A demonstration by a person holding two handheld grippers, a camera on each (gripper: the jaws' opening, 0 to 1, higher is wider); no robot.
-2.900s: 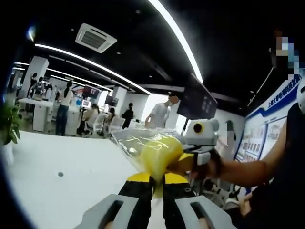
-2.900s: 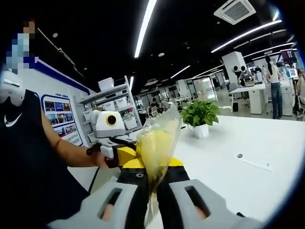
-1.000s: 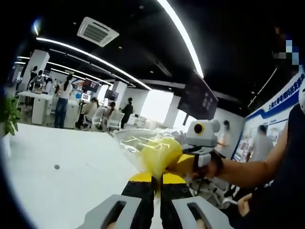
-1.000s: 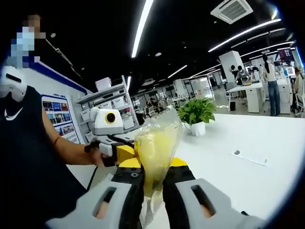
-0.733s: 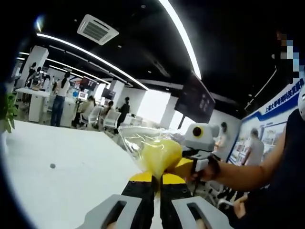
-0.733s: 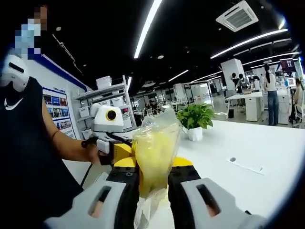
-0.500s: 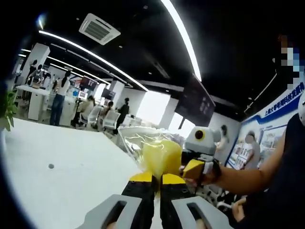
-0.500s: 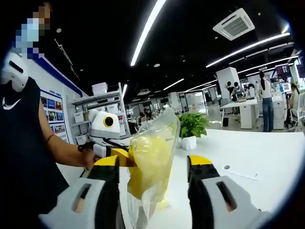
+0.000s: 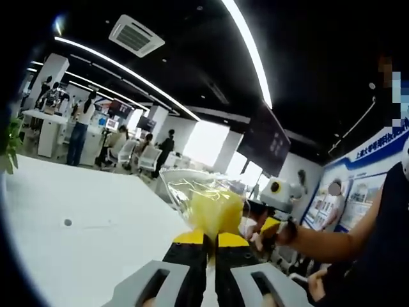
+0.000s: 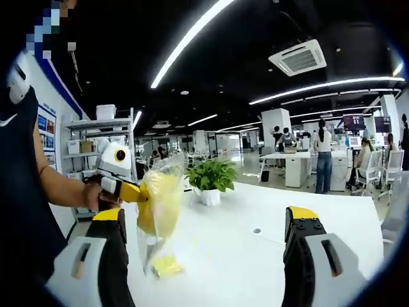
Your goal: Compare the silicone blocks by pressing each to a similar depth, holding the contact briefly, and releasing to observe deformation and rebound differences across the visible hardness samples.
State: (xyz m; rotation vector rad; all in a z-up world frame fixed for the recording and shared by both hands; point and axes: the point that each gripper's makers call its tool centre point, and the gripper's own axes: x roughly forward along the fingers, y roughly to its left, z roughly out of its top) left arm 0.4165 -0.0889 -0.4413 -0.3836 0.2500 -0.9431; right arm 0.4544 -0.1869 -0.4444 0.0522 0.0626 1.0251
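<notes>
My left hand-held gripper [image 9: 210, 238] is clamped on the bagged yellow silicone block [image 9: 213, 210], held up above the white desk [image 9: 77, 236]. My right hand-held gripper [image 10: 204, 220] stands wide apart, just right of that block [image 10: 157, 201].

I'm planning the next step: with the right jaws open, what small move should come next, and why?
Probably lower the bag to the white table: the left gripper alone pinches it in the air, and the right gripper stands wide open beside it.
</notes>
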